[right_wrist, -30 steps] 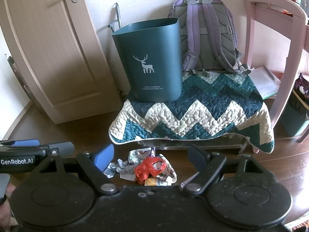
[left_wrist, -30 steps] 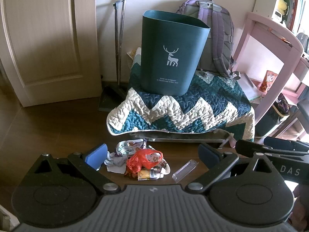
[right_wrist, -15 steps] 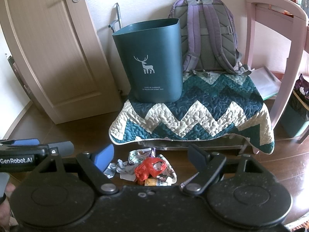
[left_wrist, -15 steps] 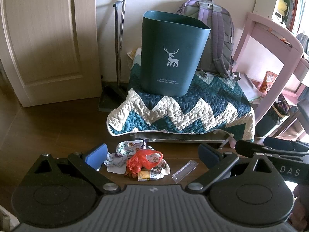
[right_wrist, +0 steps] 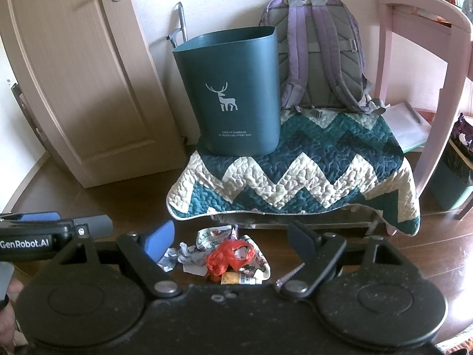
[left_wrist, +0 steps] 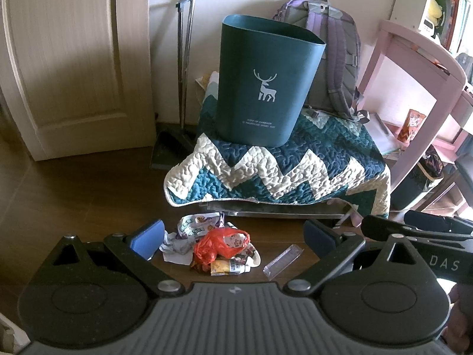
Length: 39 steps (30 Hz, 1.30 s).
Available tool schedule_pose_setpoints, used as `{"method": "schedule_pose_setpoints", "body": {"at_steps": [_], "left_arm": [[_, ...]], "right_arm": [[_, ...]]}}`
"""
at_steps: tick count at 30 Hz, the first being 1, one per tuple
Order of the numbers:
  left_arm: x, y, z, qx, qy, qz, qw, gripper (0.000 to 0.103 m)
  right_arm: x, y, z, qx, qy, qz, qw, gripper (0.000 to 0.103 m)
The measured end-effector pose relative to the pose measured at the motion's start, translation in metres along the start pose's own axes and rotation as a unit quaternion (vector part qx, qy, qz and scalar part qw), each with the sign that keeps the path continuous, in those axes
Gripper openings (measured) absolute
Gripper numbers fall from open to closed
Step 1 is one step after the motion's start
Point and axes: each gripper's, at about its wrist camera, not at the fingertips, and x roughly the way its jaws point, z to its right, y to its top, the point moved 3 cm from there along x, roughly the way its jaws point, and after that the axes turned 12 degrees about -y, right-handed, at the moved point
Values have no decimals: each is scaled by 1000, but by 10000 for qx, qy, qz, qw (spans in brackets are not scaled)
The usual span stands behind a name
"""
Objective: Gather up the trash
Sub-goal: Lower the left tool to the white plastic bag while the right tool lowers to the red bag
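**Approach step: nothing picked up yet**

Judged to be at the very start of collection, with all litter on the floor and nothing visibly inside the bin (left_wrist: 266, 88) from this angle (interior hidden).

Left gripper (left_wrist: 233, 236): spread wide, holding nothing, hovering above the floor. Right gripper (right_wrist: 230, 236): likewise wide apart and empty, poised just beside the left one.

Trash pile (left_wrist: 212, 242) on the dark wood floor, below and in front of the bin, just past the hanging edge of the zigzag quilt (left_wrist: 280, 171). Red plastic bag (left_wrist: 220, 244) crumpled in the middle of the pile, printed wrappers (left_wrist: 195, 224) on the bin side of it, a small yellow packet (left_wrist: 226, 266) on the near side. Clear plastic strip (left_wrist: 282, 261) lying apart from the pile, off to the right of it. Bin upright on the quilt, well above the litter, with a purple backpack (right_wrist: 319, 53) leaning behind it.

Next move, as a judgement: lower one claw onto the red bag, soft and likely to crumple, so pinch a bunched fold rather than a loose edge; then lift high enough to clear the rim of the bin. Flat strip probably harder to grip from the floor.
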Motion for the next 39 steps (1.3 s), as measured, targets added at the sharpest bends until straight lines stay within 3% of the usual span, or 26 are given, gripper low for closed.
{"method": "schedule_pose_setpoints", "body": {"at_steps": [7,10,17,22,25,32,39], "left_arm": [[20,9,-24,-262,-70,-8,9996,101],[36,19,-48,-377,104,123,9992,101],[94,45,-129,-869,610,123,9943,101],[134,58,-185,-883,1011,84,9909,101],[158,61,-220,-1098,1050,-20,9884,101],[228,50,-289,-1282,1296,-405,9824,101],[307,5,-346,-1026,1386,-845,9814,101]], "right_arm": [[30,4,3,20,-67,-192,9998,84],[56,6,11,73,-228,-264,9994,84],[139,10,17,72,-404,-659,9970,84],[194,9,6,-106,-265,-954,9950,84],[226,11,-6,-194,-95,-1152,9931,84],[307,6,-53,-809,187,-1373,9870,84],[389,-45,-107,-1725,556,-1858,9657,83]]}}
